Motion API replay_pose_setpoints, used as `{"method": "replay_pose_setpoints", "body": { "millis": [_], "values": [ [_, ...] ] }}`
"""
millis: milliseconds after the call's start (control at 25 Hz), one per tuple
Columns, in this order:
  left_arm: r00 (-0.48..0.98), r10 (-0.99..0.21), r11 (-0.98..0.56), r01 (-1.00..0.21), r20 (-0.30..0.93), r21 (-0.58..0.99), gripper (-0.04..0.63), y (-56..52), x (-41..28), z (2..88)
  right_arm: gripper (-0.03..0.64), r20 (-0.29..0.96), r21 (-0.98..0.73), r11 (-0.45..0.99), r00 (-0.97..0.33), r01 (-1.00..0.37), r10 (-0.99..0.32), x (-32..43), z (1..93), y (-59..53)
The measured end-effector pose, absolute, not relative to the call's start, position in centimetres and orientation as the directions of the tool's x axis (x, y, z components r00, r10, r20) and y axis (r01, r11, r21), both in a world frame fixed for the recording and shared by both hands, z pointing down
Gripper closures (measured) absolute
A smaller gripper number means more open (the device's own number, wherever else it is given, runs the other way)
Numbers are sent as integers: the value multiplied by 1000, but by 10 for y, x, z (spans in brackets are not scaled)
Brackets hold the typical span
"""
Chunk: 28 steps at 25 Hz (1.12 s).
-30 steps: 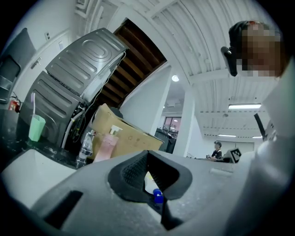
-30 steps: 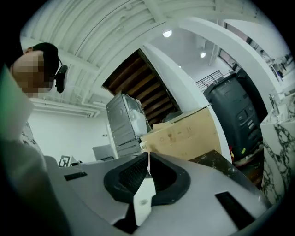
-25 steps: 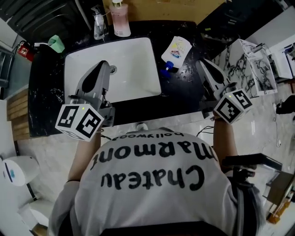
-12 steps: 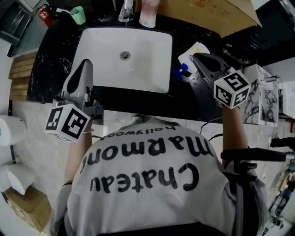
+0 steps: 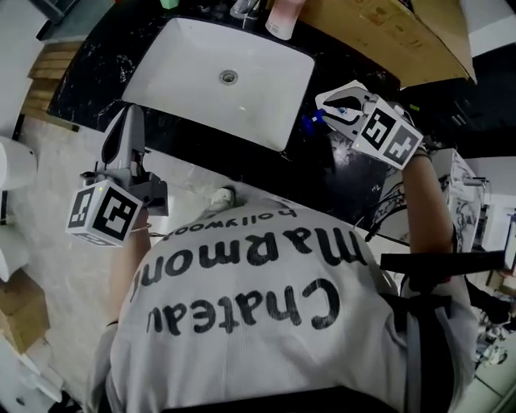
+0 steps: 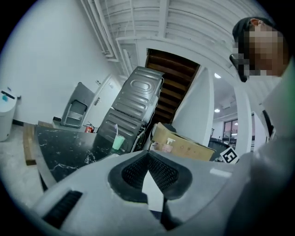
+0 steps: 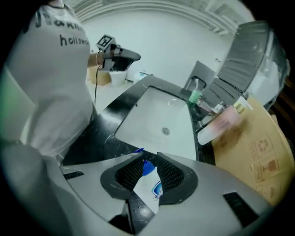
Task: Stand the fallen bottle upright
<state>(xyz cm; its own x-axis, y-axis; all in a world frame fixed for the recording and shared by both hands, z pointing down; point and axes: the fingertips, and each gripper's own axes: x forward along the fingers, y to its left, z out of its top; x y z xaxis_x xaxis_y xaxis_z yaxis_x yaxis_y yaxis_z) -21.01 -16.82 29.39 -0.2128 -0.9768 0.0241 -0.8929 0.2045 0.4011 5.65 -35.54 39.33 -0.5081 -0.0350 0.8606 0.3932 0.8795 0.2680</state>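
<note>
Black marbled tabletop [image 5: 322,173] around a white sink [image 5: 185,73], and at the sink's 3 o'clock the fallen bottle [image 5: 334,95], white with a blue cap [image 7: 147,167], lying on its side, cap end toward the basin. Poised right over it, the right gripper [image 7: 147,159], reaching in steeply downward from the bottle's 4 o'clock, presumably to bracket the neck from above. Fingers there parted only a crack, having just been opening, with cap and white shoulder showing in the gap but no pad seen pressing on either. Probably too narrow yet for the body, so likely more widening needed before any closing. Off at the sink's 8 o'clock, outside the tabletop edge, the left gripper [image 6: 147,154], held level, fingers together on nothing, seemingly parked out of the way for a one-gripper job. At the sink's 1 o'clock a pink dispenser [image 5: 282,20] and a cardboard box [image 5: 387,40], near enough to call for care in swinging the bottle upright.
</note>
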Motion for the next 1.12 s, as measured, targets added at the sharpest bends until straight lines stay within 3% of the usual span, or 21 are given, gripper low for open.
{"method": "replay_pose_setpoints", "body": {
  "millis": [80,120,360,600,720,1120],
  "values": [
    [-236,-971,227,-891,27,393,581,-158,-205,296,437,893,266,833,-448,485,-24,59,401,-354],
    [-248,-968,238,-889,27,391,581,-153,-204,297,425,909,263,809,-416,525,-26,60,406,-354],
    [-326,-945,309,-867,24,390,581,-124,-204,298,417,957,259,659,-280,706,-76,55,431,-353],
    [-370,-927,361,-848,53,387,581,-107,-202,298,426,961,267,605,-250,750,-115,51,446,-357],
    [-390,-918,384,-839,64,386,581,-102,-203,299,489,961,273,572,-244,774,-128,50,449,-359],
    [-400,-915,389,-838,54,384,581,-98,-204,299,488,985,173,601,-153,780,-86,52,462,-354]
  ]
}}
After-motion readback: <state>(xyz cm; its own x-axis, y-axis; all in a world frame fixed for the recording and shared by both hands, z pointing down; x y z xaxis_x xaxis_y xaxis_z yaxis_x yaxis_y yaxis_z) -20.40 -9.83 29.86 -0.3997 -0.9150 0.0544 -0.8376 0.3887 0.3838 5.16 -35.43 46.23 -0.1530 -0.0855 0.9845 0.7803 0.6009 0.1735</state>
